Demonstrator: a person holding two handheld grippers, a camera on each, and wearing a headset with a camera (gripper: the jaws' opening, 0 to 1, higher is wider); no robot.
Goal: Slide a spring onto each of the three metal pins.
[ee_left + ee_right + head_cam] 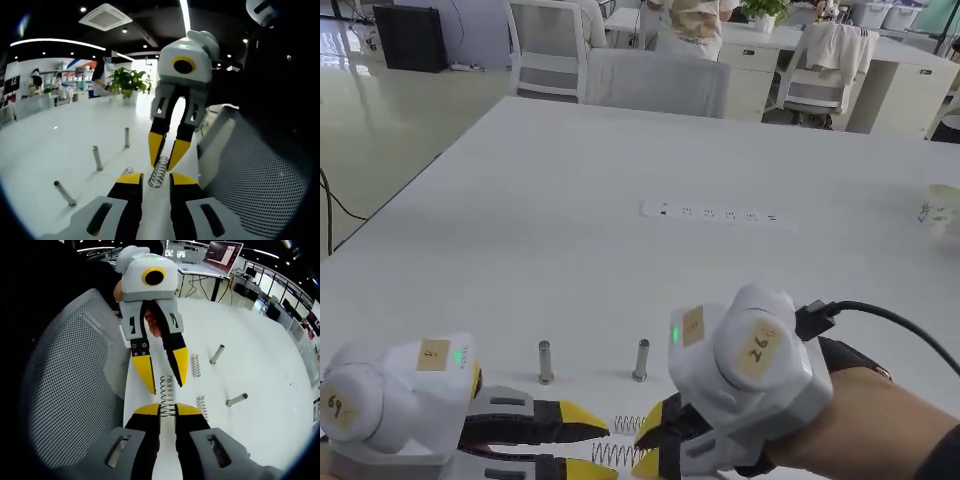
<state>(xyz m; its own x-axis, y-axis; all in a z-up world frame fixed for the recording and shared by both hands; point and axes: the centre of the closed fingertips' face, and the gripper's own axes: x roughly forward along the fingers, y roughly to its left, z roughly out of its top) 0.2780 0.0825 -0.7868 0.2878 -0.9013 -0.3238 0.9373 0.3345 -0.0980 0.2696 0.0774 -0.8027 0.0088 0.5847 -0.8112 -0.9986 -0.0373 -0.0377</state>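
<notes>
Pinching spring [166, 390]: right hand-held gripper [168, 412], tagged "26" | left hand-held gripper [156, 178] spread, tagged "69"

Tabletop [620, 200] is smooth white with a slight sheen, pins [545, 360] are satin grey metal, the spring [166, 390] is thin bare wire, left gripper [156, 177] and right gripper [168, 410] are glossy white plastic with matt yellow tips and paper labels [433, 354], chair [75, 365] is grey mesh.

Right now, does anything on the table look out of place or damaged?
Nothing stands out. The three pins stand upright and bare, two springs lie loose near them, and the right tool grips a third spring.
</notes>
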